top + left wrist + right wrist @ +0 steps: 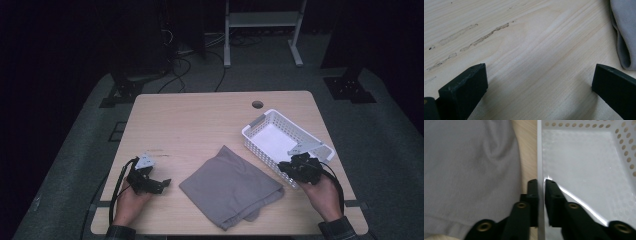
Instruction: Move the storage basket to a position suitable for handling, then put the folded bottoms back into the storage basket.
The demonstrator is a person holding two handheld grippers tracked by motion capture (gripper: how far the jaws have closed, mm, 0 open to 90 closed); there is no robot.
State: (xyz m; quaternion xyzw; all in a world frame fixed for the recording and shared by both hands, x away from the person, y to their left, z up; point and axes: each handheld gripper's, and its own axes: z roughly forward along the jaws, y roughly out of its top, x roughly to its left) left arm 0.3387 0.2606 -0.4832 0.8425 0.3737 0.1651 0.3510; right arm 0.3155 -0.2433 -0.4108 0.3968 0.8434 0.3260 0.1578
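Right gripper [541, 187] clamped on the near wall of the white basket [265, 122] by the table's [200, 115] right edge — light, stiff, best held by that rim — left gripper [159, 184] spread wide beside the limp grey cloth [230, 185].

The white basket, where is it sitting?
In the high view the white basket sits on the table's right side, beside the folded grey cloth, with the right gripper shut on its near wall.

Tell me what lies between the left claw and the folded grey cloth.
Nothing: bare wooden table separates the left claw from the folded grey cloth, seen in the high view and the left gripper view.
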